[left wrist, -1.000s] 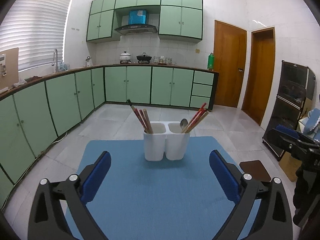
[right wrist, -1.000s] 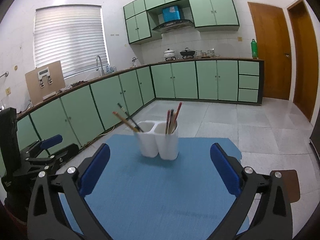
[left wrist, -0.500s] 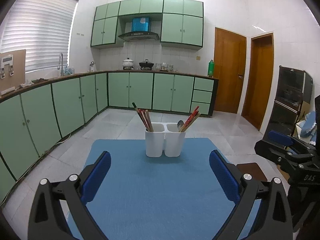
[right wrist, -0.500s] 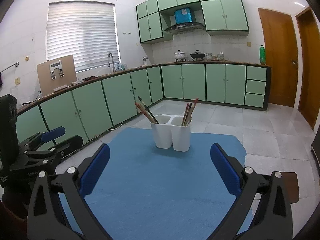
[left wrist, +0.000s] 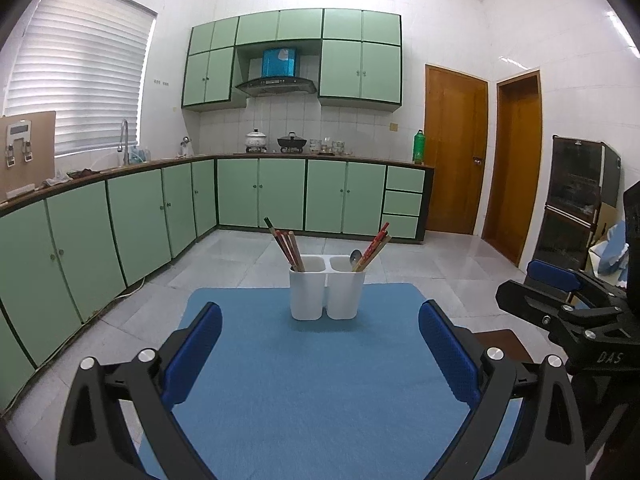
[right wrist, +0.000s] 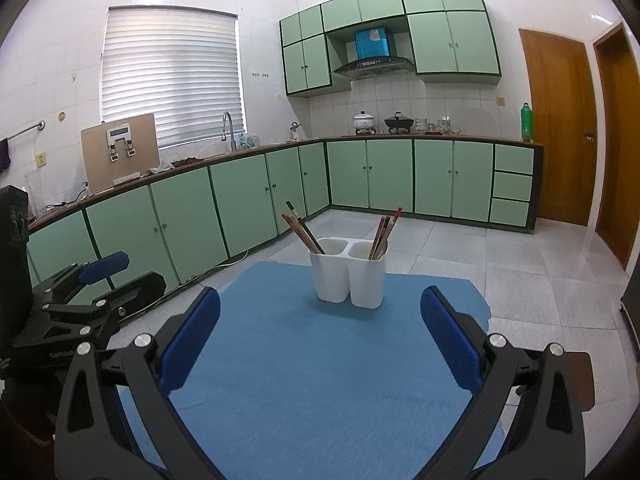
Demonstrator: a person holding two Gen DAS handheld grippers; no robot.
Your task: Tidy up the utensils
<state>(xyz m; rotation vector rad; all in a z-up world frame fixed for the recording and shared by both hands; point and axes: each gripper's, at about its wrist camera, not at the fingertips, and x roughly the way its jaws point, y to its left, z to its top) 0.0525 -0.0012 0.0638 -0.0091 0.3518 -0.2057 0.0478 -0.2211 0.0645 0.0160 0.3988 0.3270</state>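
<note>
A white two-compartment utensil holder (left wrist: 326, 294) (right wrist: 348, 276) stands near the far edge of a blue mat (left wrist: 312, 380) (right wrist: 320, 360). Its left compartment holds several chopsticks (left wrist: 287, 245) (right wrist: 301, 227) leaning left. Its right compartment holds red chopsticks (left wrist: 374, 246) (right wrist: 386, 226) and a metal spoon (left wrist: 355, 258). My left gripper (left wrist: 318, 320) is open and empty, well short of the holder. The right gripper (right wrist: 320, 304) is also open and empty, at a similar distance. Each gripper shows at the edge of the other's view: the right one (left wrist: 560, 292), the left one (right wrist: 92, 280).
The mat covers a small table with a brown corner (left wrist: 504, 340) showing at the right. Green kitchen cabinets (left wrist: 280, 196) run along the far and left walls. A dark appliance (left wrist: 576, 204) stands at the right, beside wooden doors (left wrist: 454, 152).
Both grippers have pulled back and risen away from the holder, which now looks smaller and farther off. Both stay open and empty.
</note>
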